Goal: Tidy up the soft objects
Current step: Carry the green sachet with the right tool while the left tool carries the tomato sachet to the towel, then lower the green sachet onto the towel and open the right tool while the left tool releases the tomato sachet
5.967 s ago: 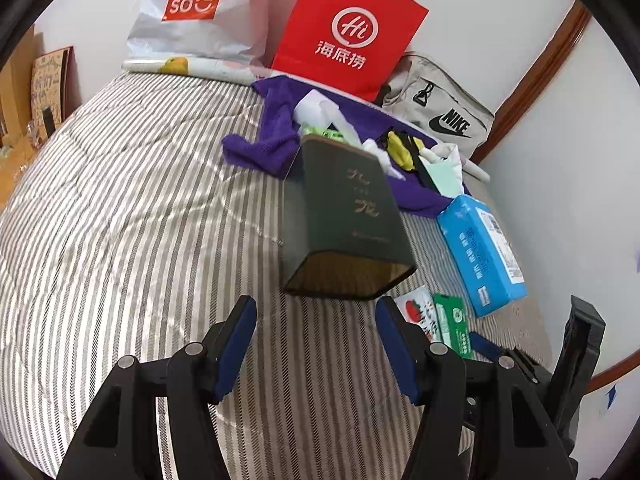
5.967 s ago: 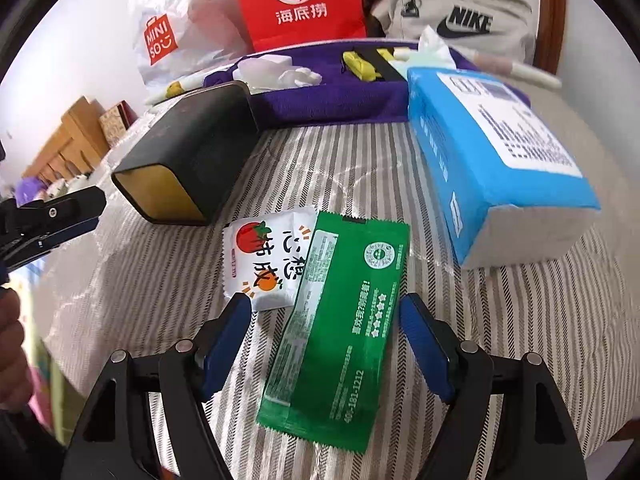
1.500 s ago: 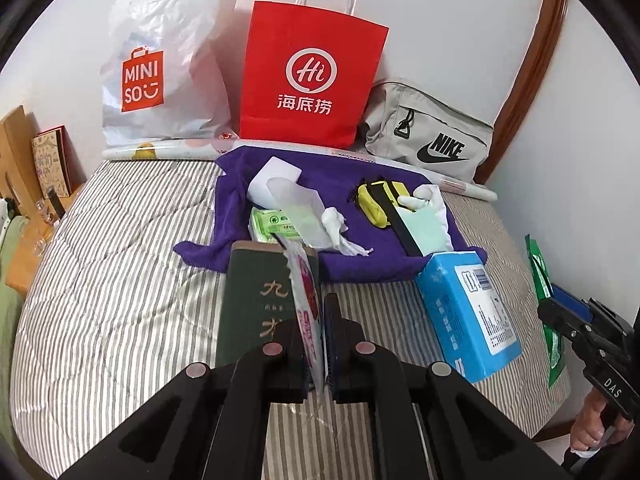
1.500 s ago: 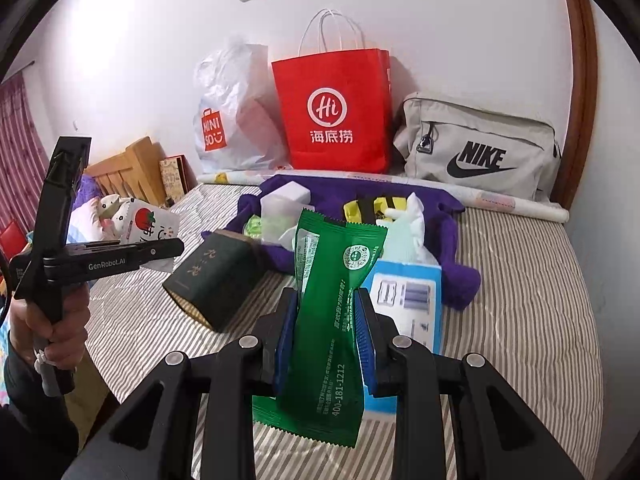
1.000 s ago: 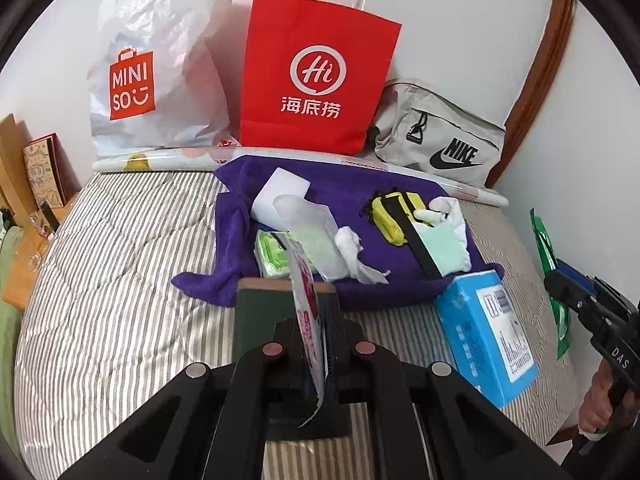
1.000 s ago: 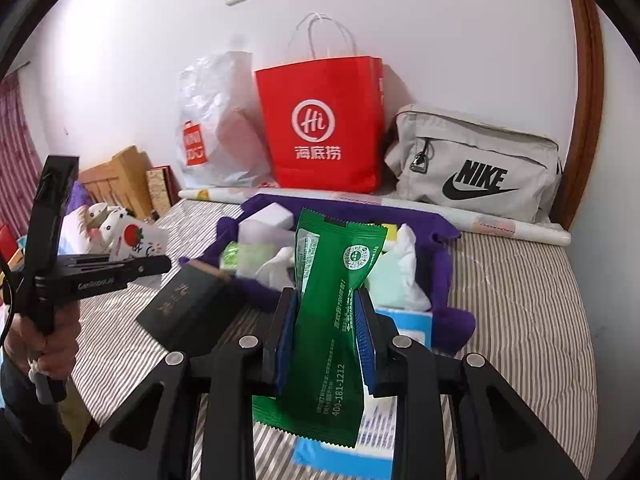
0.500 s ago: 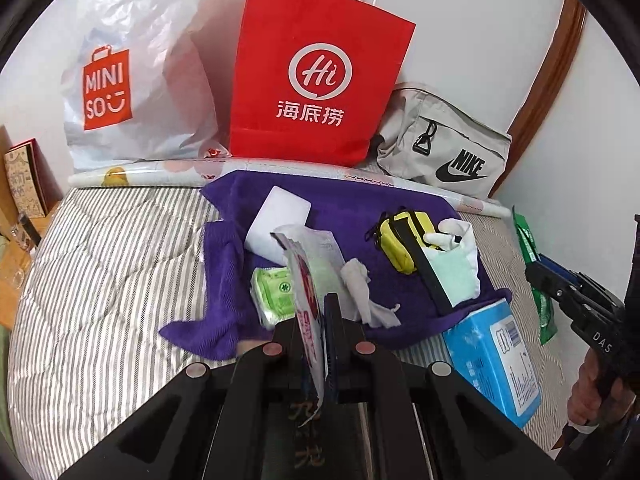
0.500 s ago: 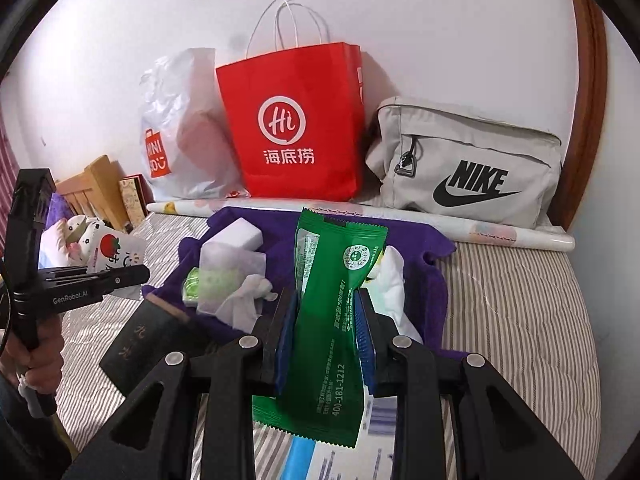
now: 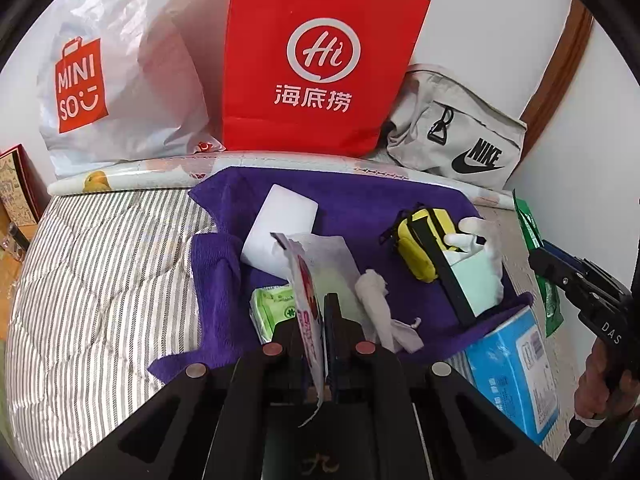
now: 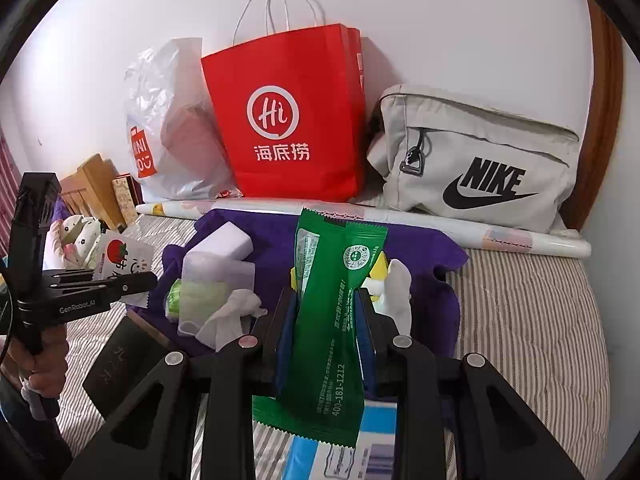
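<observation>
The left gripper (image 9: 316,316) is pinching a white tomato-print packet (image 9: 306,300) edge-on, its long axis pointing forward over the purple towel (image 9: 360,196) ahead. The right gripper (image 10: 326,320) is clamping a green sachet (image 10: 332,320) upright, its long axis pointing up between the fingers.

My left gripper (image 9: 320,312) over near edge of towel (image 9: 360,196), sachet (image 9: 306,300) pinched upright. My right gripper (image 10: 326,308) right of it, packet (image 10: 336,300) standing between jaws. On towel: sponge (image 9: 284,216) far left, wipes pack (image 9: 274,304) nearer, pouch (image 9: 418,240) right. Tissue box (image 9: 516,376) at towel's near right corner. Behind towel, paper roll (image 9: 160,170), then plastic bag (image 9: 120,60), paper bag (image 9: 316,56), sling bag (image 9: 456,140) left to right along wall.
</observation>
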Demonstrator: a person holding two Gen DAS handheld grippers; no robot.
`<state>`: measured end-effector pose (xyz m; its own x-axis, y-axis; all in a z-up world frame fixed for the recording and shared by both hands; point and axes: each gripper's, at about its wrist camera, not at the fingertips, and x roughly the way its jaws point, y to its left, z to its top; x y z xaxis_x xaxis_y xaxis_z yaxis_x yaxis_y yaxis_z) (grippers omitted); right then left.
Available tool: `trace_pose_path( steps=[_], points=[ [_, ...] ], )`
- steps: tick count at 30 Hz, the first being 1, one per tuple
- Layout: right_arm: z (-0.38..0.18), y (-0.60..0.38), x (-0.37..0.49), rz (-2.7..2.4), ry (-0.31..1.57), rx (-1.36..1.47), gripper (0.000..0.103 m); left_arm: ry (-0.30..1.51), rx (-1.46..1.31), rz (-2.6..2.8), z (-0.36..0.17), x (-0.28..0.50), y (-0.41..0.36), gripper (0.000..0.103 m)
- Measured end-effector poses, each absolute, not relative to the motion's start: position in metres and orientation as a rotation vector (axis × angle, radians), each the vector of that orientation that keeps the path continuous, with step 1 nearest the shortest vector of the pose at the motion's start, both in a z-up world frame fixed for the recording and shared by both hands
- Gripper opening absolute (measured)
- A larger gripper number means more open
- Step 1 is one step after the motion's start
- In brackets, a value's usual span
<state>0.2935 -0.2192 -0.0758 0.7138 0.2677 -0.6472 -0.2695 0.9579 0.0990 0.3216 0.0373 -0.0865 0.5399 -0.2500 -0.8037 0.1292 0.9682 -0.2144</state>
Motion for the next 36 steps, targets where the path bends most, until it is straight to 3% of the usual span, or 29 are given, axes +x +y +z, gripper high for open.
trace_pose_path(
  steps=[36],
  points=[
    [-0.123,-0.189,0.36,0.4,0.863,-0.057,0.03,1.131,-0.125,-0.296,-0.117,0.385,0.001,0.007]
  ],
)
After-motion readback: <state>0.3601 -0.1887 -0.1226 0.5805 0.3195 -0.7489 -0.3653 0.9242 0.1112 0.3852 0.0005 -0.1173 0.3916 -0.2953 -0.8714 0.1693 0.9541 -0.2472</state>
